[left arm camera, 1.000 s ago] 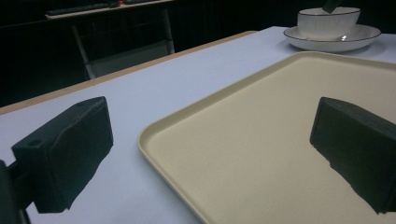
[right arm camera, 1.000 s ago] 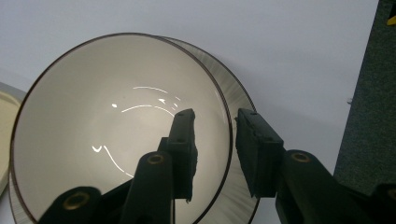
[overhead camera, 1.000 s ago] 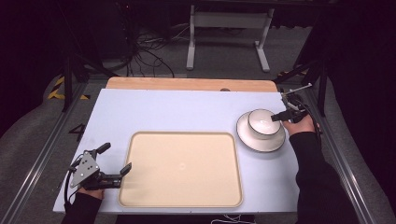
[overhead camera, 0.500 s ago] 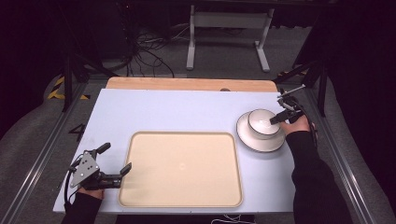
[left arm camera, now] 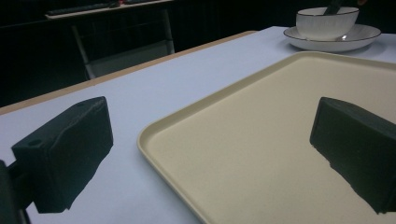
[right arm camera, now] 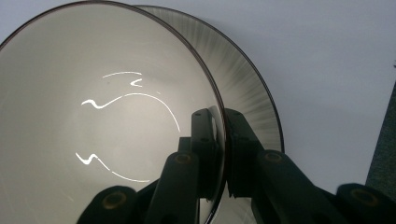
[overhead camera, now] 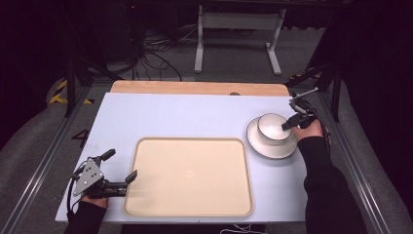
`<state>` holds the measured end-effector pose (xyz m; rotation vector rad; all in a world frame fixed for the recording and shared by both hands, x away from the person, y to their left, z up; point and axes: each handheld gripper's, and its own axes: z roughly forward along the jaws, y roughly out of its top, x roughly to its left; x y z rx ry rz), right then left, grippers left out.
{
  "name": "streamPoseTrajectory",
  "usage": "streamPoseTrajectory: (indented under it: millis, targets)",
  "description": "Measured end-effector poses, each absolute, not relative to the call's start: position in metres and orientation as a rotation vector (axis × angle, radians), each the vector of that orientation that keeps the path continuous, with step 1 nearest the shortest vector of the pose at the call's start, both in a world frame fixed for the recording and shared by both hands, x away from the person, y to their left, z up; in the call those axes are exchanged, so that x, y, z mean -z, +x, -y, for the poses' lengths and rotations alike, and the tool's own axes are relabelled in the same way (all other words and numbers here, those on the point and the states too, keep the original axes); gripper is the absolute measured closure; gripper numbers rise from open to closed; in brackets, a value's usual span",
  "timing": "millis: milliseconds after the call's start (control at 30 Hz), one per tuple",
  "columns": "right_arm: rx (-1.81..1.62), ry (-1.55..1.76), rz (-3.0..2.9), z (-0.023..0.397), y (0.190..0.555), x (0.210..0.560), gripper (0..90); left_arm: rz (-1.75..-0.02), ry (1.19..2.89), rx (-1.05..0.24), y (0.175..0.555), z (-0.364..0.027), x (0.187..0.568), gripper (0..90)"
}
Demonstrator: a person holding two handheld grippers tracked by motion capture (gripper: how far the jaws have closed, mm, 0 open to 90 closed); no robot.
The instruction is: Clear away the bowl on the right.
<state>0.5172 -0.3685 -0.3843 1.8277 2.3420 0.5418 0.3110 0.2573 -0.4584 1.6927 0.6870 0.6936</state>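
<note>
Two grippers were at work from above: the right gripper (overhead camera: 288, 124) sat at the near-right rim of a white bowl (overhead camera: 270, 128), which stood on a plate (overhead camera: 263, 147) on the table's (overhead camera: 195, 117) right side, just right of the empty tray (overhead camera: 190, 178). The left gripper (overhead camera: 119, 168) rested far off at the tray's left edge, jaws spread and empty.

Seen from the left gripper, its jaws straddled the tray's corner; bowl and plate stood well beyond.

Seen from the right gripper, its jaws were pinching the bowl's thin dark-edged rim, one inside, one outside. The bowl's glossy, empty inside lay to the jaws' left, so any lift would probably hang from that one edge.
</note>
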Motion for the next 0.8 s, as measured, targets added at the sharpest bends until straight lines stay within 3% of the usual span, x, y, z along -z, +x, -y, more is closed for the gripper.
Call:
streamPoseTrajectory:
  millis: [800]
  targets:
    - [-0.535,1.780,-2.290,0.361,0.506,0.357,83.1,-0.687,1.694,-0.694,0.311,-0.257,0.458,0.2]
